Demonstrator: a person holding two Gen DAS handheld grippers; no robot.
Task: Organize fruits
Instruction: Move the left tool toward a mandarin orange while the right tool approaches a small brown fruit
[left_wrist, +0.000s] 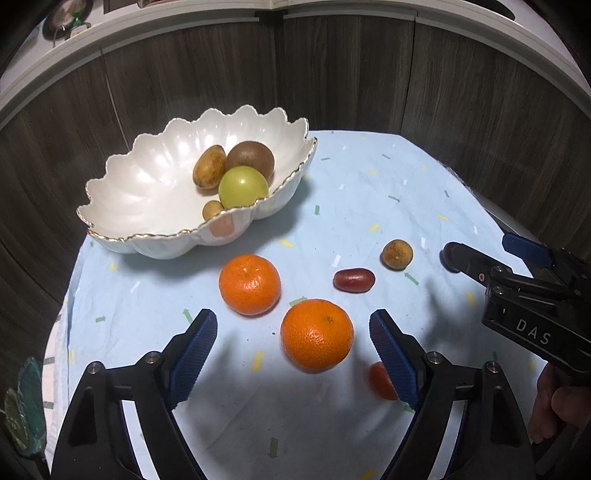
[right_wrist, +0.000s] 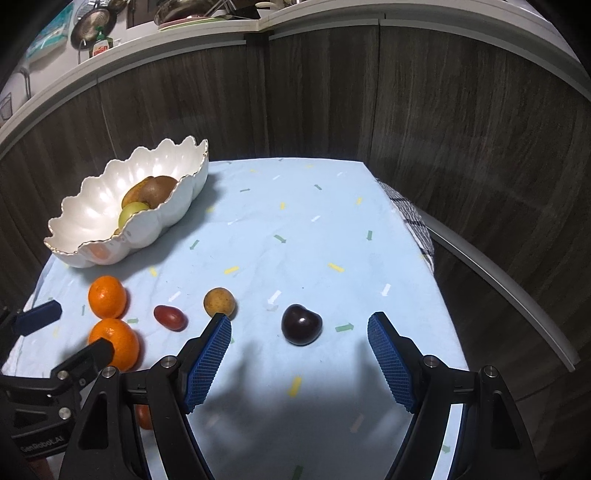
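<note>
Near mandarin: the mandarin (left_wrist: 317, 334) closest to the left wrist camera is sitting on the light blue tablecloth (left_wrist: 369, 192), lying between the two blue pads, slightly toward the right one; being round, it is offering no long axis to line up with.
Left gripper: the left gripper (left_wrist: 293, 325) is pointing steeply down with its jaws standing apart, not touching the mandarin; judging by the framing, this is the hand best placed to take it.
Dark plum: in the right wrist view a dark plum (right_wrist: 301, 324) is resting on the cloth at about twelve o'clock from the right gripper (right_wrist: 299, 326), centred in the gap between its pads.
Right gripper: its jaws are standing apart, clamping nothing, with the plum untouched.
Second mandarin: another mandarin (left_wrist: 249, 284) is lying at about ten o'clock from the near one, just beside it, toward the bowl.
Small fruits: a red oblong fruit (left_wrist: 354, 280) is lying with its long axis crosswise at about one o'clock from the near mandarin; a round brown longan-like fruit (left_wrist: 397, 254) is sitting just beyond it; a red fruit (left_wrist: 380, 380) is partly hiding behind the right pad.
Bowl: the scalloped white bowl (left_wrist: 147, 192) is standing at about eleven o'clock, well apart, already holding a kiwi (left_wrist: 251, 157), a green round fruit (left_wrist: 242, 186) and two brownish fruits.
Likely step: each hand appears to be lowering onto its own fruit.
</note>
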